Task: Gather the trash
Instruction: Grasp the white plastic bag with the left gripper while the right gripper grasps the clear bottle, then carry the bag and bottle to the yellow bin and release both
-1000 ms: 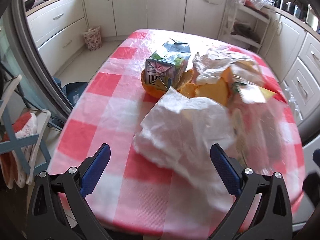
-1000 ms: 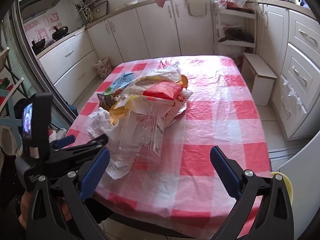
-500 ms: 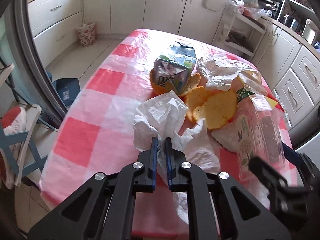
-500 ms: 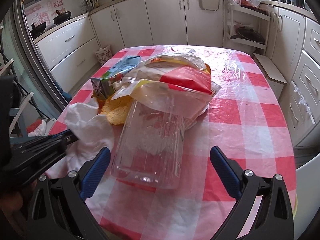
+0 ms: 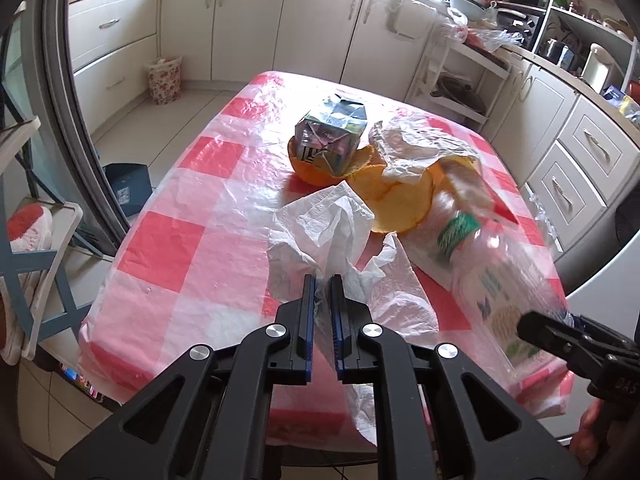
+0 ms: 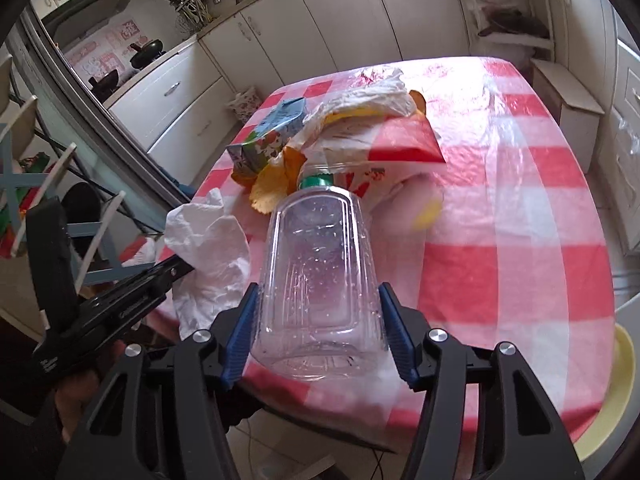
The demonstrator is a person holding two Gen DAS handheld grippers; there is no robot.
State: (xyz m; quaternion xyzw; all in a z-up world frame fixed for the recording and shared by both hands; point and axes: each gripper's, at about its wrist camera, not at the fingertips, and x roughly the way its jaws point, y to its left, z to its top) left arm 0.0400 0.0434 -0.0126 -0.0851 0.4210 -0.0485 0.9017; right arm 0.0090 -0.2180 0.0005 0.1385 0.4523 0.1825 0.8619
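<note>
**Both grippers clamped on trash at the near edge of the checked surface**

The left gripper (image 5: 322, 292) sits at the lower centre of its view, its blue fingers (image 5: 307, 312) nearly together and pinching a fold of the crumpled white tissue (image 5: 320, 228), which spreads over the red-and-white checked surface (image 5: 192, 240). The right gripper (image 6: 318, 320) has just been closing; its fingers (image 6: 240, 332) now press on both sides of the clear plastic bottle (image 6: 318, 272), which lies on its side with its green cap (image 6: 316, 181) pointing toward the top of the frame. Beyond the cap, at the centre of the frame, lies the remaining heap: a crushed drink carton (image 6: 272, 140), orange peel (image 6: 272, 190), a white plastic bag (image 6: 368, 96) and a red-and-white wrapper (image 6: 404, 144). In the left wrist view the carton (image 5: 330, 138) rests on an orange peel cup (image 5: 310, 170).
</note>
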